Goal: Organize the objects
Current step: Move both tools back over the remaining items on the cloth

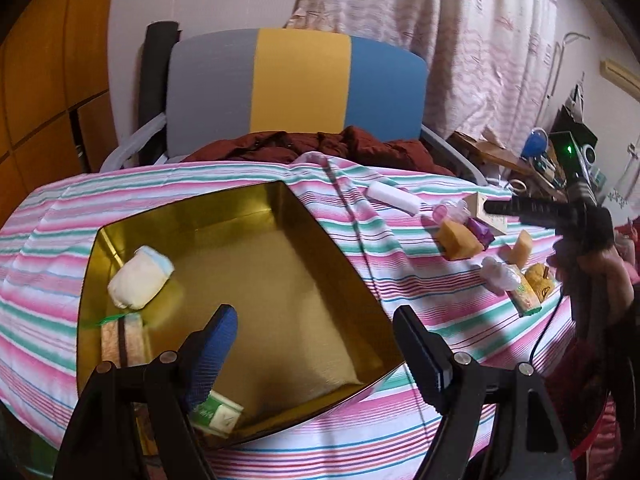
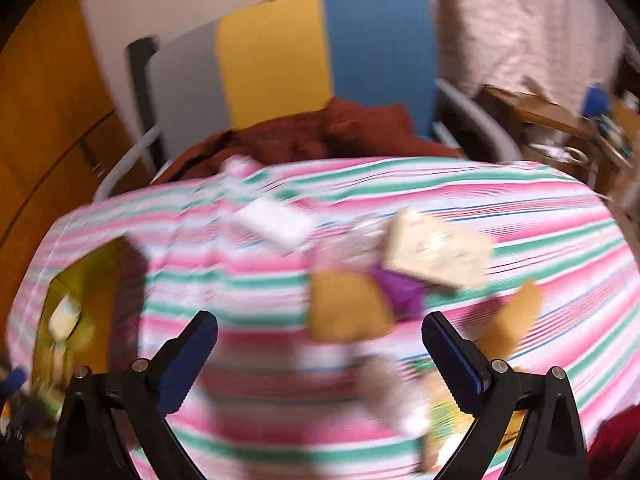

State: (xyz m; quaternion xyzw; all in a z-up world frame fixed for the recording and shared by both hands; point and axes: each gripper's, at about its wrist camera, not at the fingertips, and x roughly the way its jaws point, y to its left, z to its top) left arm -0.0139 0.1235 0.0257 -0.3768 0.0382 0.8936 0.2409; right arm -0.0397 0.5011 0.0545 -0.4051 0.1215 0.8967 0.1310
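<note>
With my right gripper (image 2: 320, 344) spread wide and empty, I'd drop squarely over the tan sponge (image 2: 348, 308) just ahead, clear of the purple packet (image 2: 400, 288) beyond, while my left gripper (image 1: 316, 336) hangs agape above the gold tin (image 1: 360, 280).

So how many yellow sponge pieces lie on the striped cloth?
2: a larger sponge piece beside the purple packet, and a smaller sponge wedge to its right. Others may be hidden.

A gold tin (image 1: 332, 264) lies open, holding a white roll (image 1: 140, 282) at its 10 o'clock; sponges (image 1: 458, 242) (yellow) and packets (image 1: 524, 294) lie scattered at 3 o'clock.
</note>
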